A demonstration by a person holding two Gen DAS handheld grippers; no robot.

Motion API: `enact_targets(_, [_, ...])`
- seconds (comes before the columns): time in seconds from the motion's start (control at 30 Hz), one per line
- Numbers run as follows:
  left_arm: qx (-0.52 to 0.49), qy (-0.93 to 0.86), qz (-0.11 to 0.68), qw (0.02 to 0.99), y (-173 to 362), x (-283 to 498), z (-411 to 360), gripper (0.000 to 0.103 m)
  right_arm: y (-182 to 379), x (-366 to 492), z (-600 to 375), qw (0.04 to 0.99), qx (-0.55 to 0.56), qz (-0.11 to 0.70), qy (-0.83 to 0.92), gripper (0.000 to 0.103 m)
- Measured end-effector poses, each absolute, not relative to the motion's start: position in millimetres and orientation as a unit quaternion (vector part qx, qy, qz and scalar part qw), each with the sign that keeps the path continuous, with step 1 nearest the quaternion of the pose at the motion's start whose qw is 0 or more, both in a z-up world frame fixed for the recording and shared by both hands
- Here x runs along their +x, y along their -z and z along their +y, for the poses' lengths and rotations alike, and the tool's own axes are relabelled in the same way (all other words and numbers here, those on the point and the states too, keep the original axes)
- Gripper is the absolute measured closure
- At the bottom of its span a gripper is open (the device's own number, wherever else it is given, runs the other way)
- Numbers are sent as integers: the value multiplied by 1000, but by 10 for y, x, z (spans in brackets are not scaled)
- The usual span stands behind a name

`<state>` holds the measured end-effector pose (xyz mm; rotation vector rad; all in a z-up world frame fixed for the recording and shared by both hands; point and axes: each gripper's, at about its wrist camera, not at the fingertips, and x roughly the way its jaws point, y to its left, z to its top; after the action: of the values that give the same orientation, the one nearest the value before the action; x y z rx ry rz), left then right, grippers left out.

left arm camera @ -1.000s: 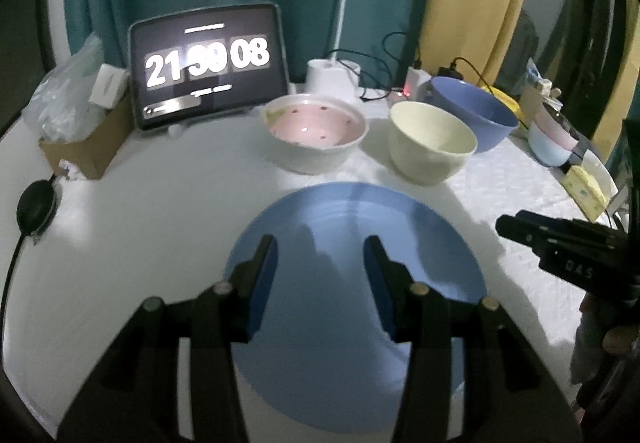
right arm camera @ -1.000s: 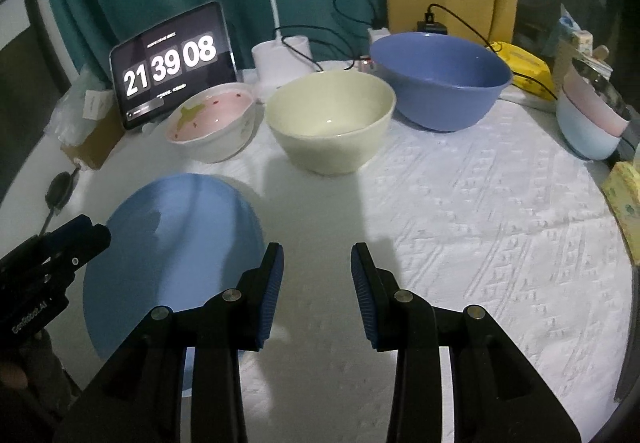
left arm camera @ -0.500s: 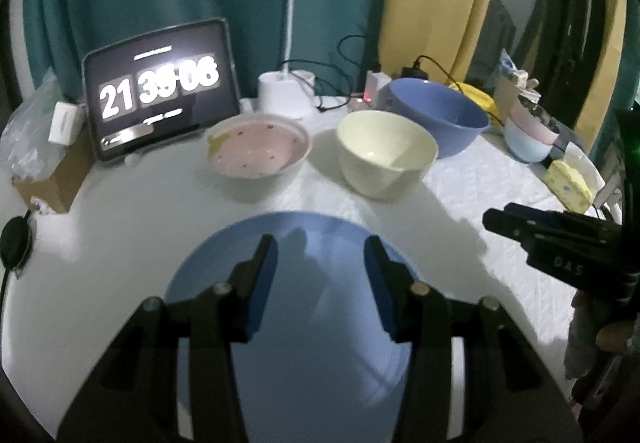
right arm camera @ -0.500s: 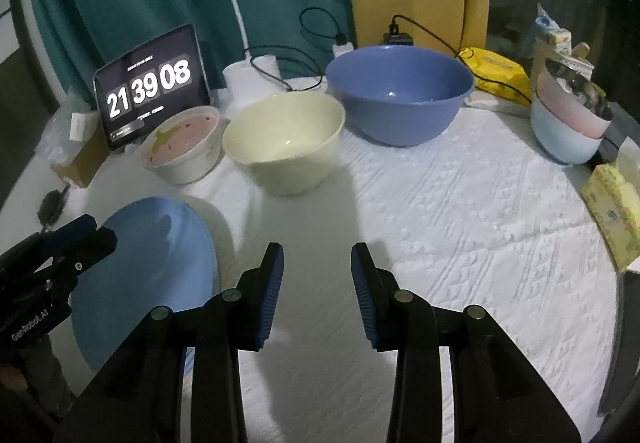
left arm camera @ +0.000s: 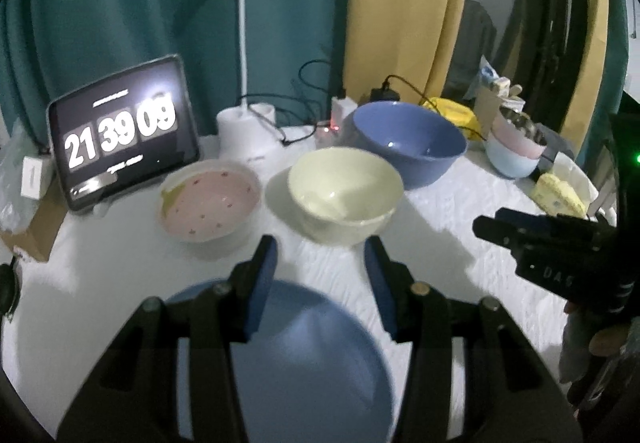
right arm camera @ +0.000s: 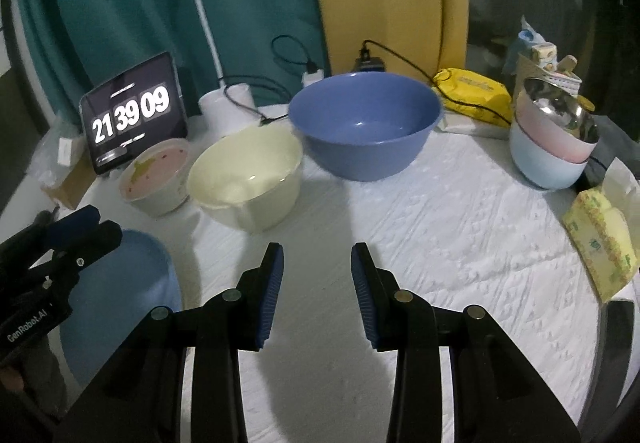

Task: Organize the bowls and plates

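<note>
On a white textured tablecloth [right arm camera: 460, 211] before teal and yellow curtains, both tongs spread, empty.

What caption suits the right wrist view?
Open right gripper above the white tablecloth, facing cream bowl and blue bowl.

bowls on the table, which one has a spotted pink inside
The white bowl with the pink, dotted interior, leftmost in the row, in front of the clock tablet. The cream bowl and blue bowl are plain inside.
</note>
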<state>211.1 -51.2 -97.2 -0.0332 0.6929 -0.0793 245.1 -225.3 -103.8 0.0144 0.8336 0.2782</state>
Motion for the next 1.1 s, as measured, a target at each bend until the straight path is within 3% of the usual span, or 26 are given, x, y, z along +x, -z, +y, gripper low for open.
enact_targets(0.8, [-42, 74, 300, 950, 936, 2970, -955, 54, 1029, 3379, -2694, 926, 21, 371, -70, 65])
enact_targets(0.97, [-36, 72, 303, 950, 1001, 3071, -1008, 54, 1190, 3549, -2730, 927, 35, 369, -60, 51])
enact_targets(1.1, [-31, 68, 307, 949, 1051, 3123, -1047, 54, 1319, 3648, -2733, 922, 40, 381, -63, 49])
